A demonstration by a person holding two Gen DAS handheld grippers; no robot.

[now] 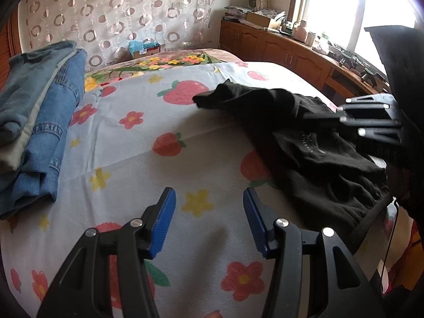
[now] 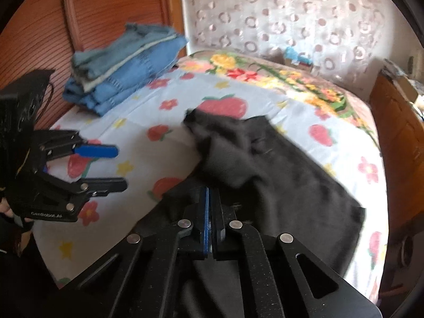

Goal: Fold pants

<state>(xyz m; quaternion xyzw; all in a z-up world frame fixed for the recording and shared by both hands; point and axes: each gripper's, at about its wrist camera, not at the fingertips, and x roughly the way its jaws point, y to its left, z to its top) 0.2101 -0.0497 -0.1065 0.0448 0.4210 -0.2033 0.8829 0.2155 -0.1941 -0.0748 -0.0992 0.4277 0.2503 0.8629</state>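
The black pants [image 1: 304, 143] lie rumpled on the bed [image 1: 127, 159], right of centre in the left wrist view, with one leg end reaching toward the far side over a strawberry print. The sheet is pale with strawberries and flowers.

Left gripper [image 1: 209, 209]: jaws wide apart, blue pads facing each other, nothing between them. It hovers over bare sheet at the near edge, just left of the pants and not touching them. In the right wrist view the same gripper [image 2: 119, 167] enters from the left, apart from the fabric.

Right gripper [image 2: 210, 206]: jaws closed together, with black fabric bunched around and under the tips at the near end of the pants [image 2: 265, 164]. Whether fabric sits between the pads cannot be told. In the left wrist view this gripper [image 1: 347, 119] shows at the right edge, over the pants.

A stack of folded jeans [image 1: 37, 122] sits on the far left of the bed, well apart from the pants. A wooden cabinet [image 1: 278, 50] runs along the right wall under the window.
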